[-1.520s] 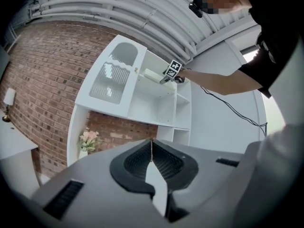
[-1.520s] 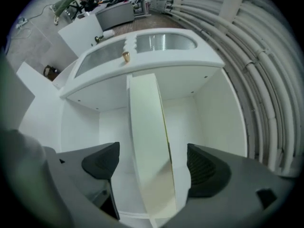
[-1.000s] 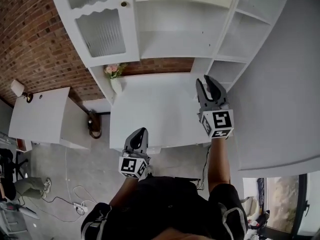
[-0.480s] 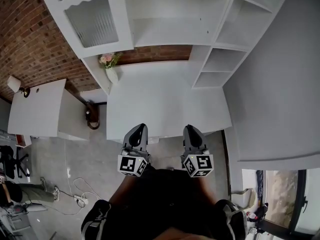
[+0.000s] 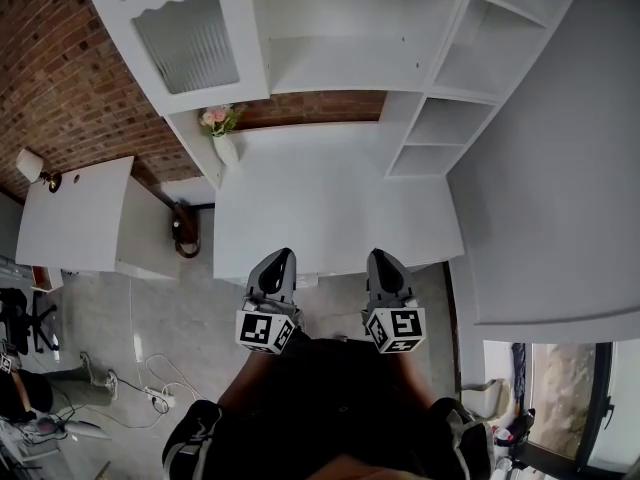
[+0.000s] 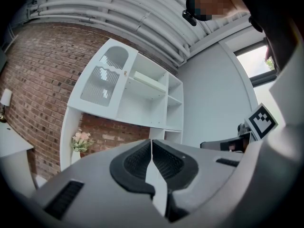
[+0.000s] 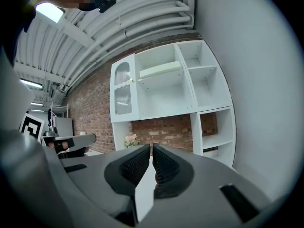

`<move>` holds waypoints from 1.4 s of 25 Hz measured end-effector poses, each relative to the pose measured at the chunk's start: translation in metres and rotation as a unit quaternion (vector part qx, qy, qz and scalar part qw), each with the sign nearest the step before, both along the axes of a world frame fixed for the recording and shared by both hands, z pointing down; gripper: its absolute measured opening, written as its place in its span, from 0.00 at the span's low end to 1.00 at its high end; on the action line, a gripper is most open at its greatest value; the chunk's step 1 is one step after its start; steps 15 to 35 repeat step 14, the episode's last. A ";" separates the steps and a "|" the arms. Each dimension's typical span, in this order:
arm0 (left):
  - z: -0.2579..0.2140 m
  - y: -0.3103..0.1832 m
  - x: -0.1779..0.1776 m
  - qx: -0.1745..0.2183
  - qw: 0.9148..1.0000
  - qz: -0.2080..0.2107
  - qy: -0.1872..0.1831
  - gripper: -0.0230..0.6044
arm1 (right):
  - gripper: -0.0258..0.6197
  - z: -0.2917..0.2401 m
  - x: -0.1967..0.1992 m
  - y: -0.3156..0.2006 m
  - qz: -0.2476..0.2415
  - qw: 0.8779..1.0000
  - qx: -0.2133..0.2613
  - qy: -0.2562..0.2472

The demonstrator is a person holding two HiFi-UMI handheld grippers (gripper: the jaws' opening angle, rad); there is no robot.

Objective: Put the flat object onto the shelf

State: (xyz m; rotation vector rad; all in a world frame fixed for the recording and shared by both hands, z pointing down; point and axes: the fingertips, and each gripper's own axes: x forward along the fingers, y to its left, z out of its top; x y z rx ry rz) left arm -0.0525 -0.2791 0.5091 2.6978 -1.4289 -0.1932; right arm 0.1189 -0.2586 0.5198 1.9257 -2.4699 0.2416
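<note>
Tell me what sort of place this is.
Probably a home-office mock-up inside an industrial space: white desk with shelf unit against a brick wall, bare ceiling pipes, cables on a concrete floor.

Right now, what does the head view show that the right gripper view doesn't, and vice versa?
Only the head view: the grey floor with cables trailing across it. Only the right gripper view: ceiling pipes, a ceiling light and a flat pale board lying on an upper shelf. Both: the white shelf unit, the brick wall, the flower vase and the right tool, shut and empty.
</note>
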 end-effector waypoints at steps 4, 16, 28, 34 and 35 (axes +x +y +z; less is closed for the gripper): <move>0.001 -0.002 -0.002 -0.002 1.000 -0.001 -0.001 0.06 | 0.10 0.001 -0.003 -0.002 -0.005 1.000 0.001 0.005; 0.002 -0.005 -0.006 -0.004 1.000 -0.002 0.000 0.06 | 0.10 0.003 -0.009 -0.006 -0.009 1.000 -0.004 0.011; 0.002 -0.005 -0.006 -0.004 1.000 -0.002 0.000 0.06 | 0.10 0.003 -0.009 -0.006 -0.009 1.000 -0.004 0.011; 0.002 -0.005 -0.006 -0.004 1.000 -0.002 0.000 0.06 | 0.10 0.003 -0.009 -0.006 -0.009 1.000 -0.004 0.011; 0.002 -0.005 -0.006 -0.004 1.000 -0.002 0.000 0.06 | 0.10 0.003 -0.009 -0.006 -0.009 1.000 -0.004 0.011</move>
